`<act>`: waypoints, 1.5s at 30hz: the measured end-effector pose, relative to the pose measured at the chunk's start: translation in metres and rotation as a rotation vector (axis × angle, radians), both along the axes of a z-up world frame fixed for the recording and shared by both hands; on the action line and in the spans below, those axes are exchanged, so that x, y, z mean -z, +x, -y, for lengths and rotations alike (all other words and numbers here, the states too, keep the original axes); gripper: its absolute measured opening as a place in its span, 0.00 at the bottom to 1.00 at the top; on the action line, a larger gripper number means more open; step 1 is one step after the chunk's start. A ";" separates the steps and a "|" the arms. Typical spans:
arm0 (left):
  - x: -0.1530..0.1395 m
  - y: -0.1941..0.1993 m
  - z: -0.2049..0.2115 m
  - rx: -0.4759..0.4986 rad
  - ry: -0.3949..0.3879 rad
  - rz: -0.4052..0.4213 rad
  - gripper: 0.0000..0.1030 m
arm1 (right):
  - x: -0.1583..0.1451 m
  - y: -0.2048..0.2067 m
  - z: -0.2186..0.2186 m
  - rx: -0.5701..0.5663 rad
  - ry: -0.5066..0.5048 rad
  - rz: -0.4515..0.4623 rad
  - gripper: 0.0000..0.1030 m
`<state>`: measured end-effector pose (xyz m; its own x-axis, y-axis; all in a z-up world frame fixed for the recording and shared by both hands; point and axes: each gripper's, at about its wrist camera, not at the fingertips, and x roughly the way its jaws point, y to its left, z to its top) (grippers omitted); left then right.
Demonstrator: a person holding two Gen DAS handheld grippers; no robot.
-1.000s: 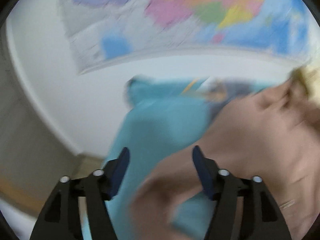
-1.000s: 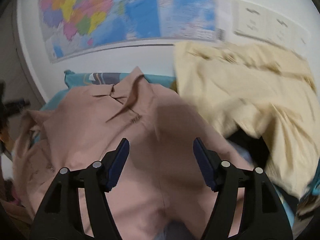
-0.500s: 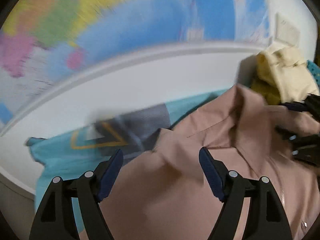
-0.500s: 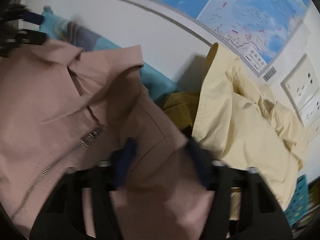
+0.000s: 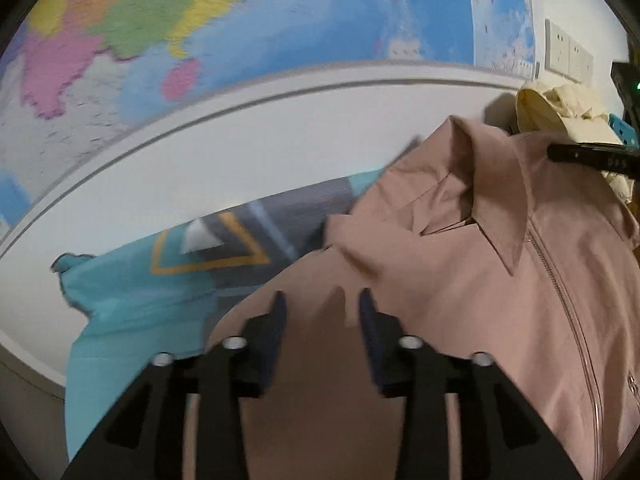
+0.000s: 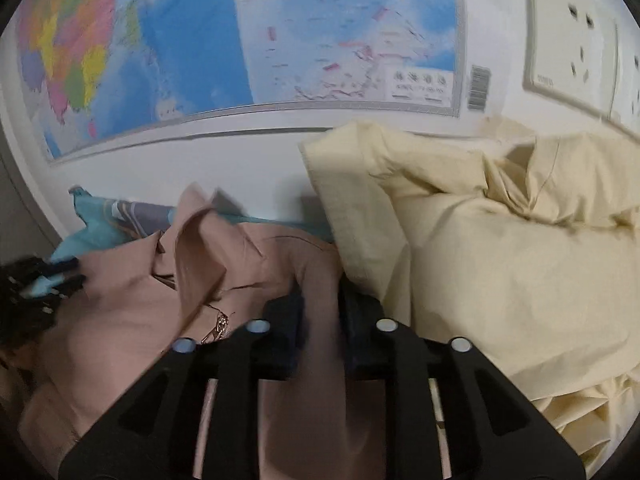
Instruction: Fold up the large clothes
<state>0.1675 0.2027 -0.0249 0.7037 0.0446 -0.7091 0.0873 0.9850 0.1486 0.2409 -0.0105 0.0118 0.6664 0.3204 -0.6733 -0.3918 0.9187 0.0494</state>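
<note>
Cream garment (image 6: 500,272) beside pink jacket (image 6: 256,264)

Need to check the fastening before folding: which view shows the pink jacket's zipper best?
Left wrist. The zipper runs in full from the collar down the pink jacket. The right wrist view shows only a blurred bit near the pull.

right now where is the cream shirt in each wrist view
Left wrist view: cream shirt sits small at the far right edge, behind the pink jacket.
Right wrist view: cream shirt fills the right half, beside the pink jacket.
Shared landmark: the wall map above both.
</note>
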 end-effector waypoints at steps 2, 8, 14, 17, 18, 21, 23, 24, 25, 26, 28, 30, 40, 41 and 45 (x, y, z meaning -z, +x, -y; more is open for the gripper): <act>-0.005 -0.011 -0.009 -0.008 0.028 0.010 0.52 | -0.009 -0.013 -0.001 -0.009 -0.011 0.029 0.40; -0.003 -0.037 -0.056 -0.025 0.015 -0.050 0.78 | -0.027 -0.078 0.022 -0.072 -0.003 0.091 0.67; 0.013 -0.047 -0.087 -0.046 -0.116 -0.154 0.81 | -0.004 -0.127 0.030 -0.165 -0.016 -0.011 0.67; 0.025 -0.046 -0.081 -0.022 -0.099 -0.154 0.69 | -0.002 -0.135 0.002 -0.218 -0.021 0.002 0.67; 0.028 -0.046 -0.080 -0.013 -0.089 -0.159 0.54 | -0.003 -0.135 -0.008 -0.243 -0.021 0.001 0.66; 0.041 -0.037 -0.079 -0.033 -0.081 -0.210 0.01 | 0.000 -0.129 -0.031 -0.281 -0.016 -0.012 0.66; 0.043 -0.031 -0.084 -0.109 -0.046 -0.205 0.00 | 0.002 -0.126 -0.037 -0.294 -0.002 -0.024 0.66; 0.041 -0.028 -0.089 -0.164 -0.017 -0.181 0.00 | 0.004 -0.127 -0.038 -0.298 0.011 -0.038 0.65; 0.036 -0.026 -0.096 -0.224 0.014 -0.151 0.00 | 0.004 -0.129 -0.036 -0.300 0.021 -0.046 0.64; 0.031 -0.026 -0.105 -0.278 0.020 -0.125 0.00 | 0.003 -0.133 -0.030 -0.293 0.041 -0.047 0.64; 0.023 -0.032 -0.119 -0.343 -0.019 -0.122 0.03 | 0.001 -0.141 -0.014 -0.283 0.078 -0.058 0.64; 0.013 -0.050 -0.117 -0.270 -0.089 -0.102 0.19 | 0.003 -0.160 0.007 -0.276 0.095 -0.076 0.65; 0.008 -0.208 -0.036 0.114 -0.254 -0.030 0.70 | 0.058 -0.255 0.087 -0.201 0.175 -0.261 0.69; 0.009 -0.218 -0.032 0.142 -0.271 -0.036 0.72 | 0.065 -0.263 0.091 -0.195 0.188 -0.282 0.69; 0.014 -0.252 -0.011 0.254 -0.332 -0.066 0.90 | 0.070 -0.279 0.095 -0.206 0.242 -0.285 0.68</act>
